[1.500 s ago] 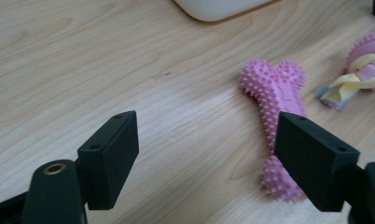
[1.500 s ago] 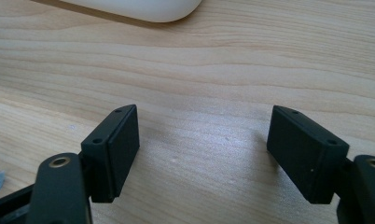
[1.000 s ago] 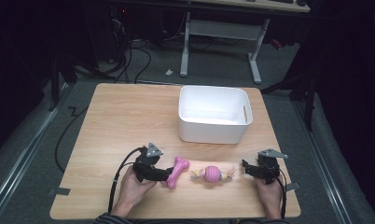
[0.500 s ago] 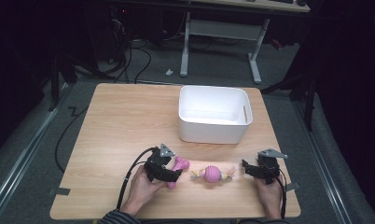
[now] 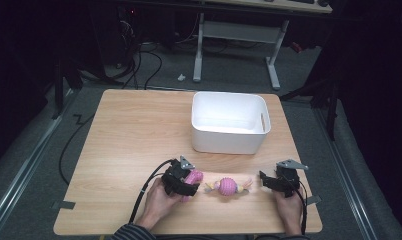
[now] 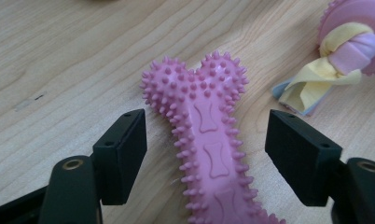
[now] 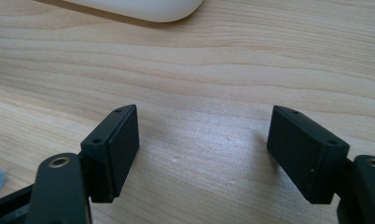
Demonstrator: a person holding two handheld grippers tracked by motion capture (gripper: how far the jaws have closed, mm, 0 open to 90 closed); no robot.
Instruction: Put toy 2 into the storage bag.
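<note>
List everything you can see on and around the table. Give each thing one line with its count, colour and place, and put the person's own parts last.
Table: one, light wood, centre of the high view.
Tub: one, white, far right part of the table.
Bone toy: one, pink and knobbly, lying near the front edge between the left gripper's jaws.
Ball toy: one, pink ball with yellow and pale fabric knots, right of the bone toy.
Desk frame: one, grey, on the floor behind the table.
Cables: several, black, on the floor behind the table.
Left gripper: one, black, jaws apart around the bone toy and just closing, pads not touching it.
Right gripper: one, black, open over bare wood.
Hands: two, at the front edge.
</note>
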